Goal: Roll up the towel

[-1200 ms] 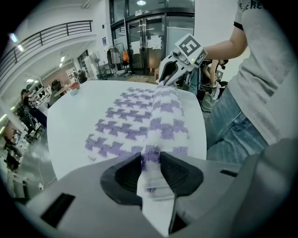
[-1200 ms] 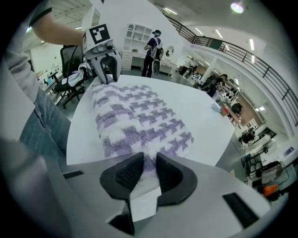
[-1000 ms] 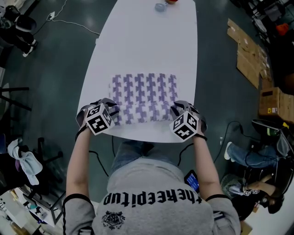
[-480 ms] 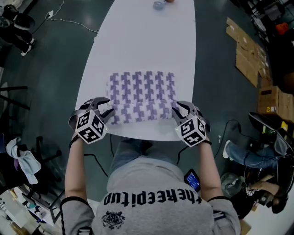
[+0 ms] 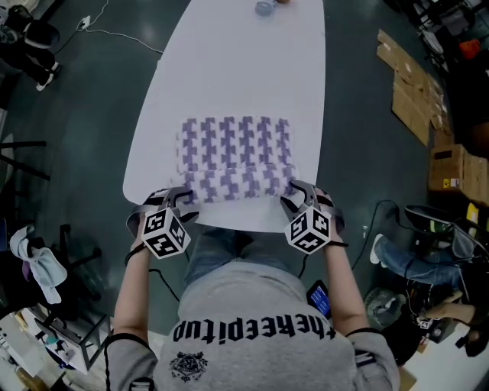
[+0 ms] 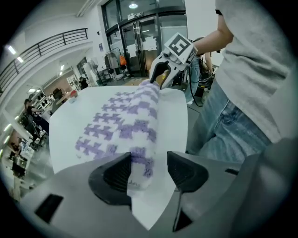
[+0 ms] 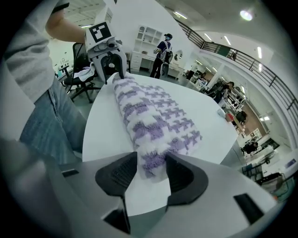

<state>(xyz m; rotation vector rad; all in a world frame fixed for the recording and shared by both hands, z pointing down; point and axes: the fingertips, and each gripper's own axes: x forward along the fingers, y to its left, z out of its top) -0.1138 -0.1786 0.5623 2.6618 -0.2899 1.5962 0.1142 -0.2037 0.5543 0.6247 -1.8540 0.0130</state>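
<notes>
- Found the left gripper (image 5: 182,202) lower left of centre in the head view, at the near edge of the table (image 5: 237,69); jaws opening and standing wide.
- Confirmed in the left gripper view: left end of the towel (image 5: 235,153) roll between the pads, lying against the left-hand pad with a clear gap to the right-hand pad. No squeeze on it.
- Found the right gripper (image 5: 294,197) lower right of centre in the head view, level with the other; jaws opening and wide.
- Confirmed in the right gripper view: right end of the roll between the pads, close to both, not pinched.
- Located the towel at the centre of the head view, purple-and-white patterned. Near part wound into a thick roll along the table's near edge, running from one gripper to the other; far part lying flat beyond it.
- Logged one marker cube (image 5: 163,233) on the left gripper and a second on the right. Black-and-white square codes only, no letters.
- Logged a row of gothic lettering across the grey top (image 5: 252,305), bottom centre, upside down to the camera and not read with certainty. Emblem beneath it too small to read.
- Noted a small bluish object (image 5: 265,9) at the table's far end, top centre; cannot tell what it is.
- Noted flattened cardboard (image 5: 416,92) on the floor, upper right; no legible print.
</notes>
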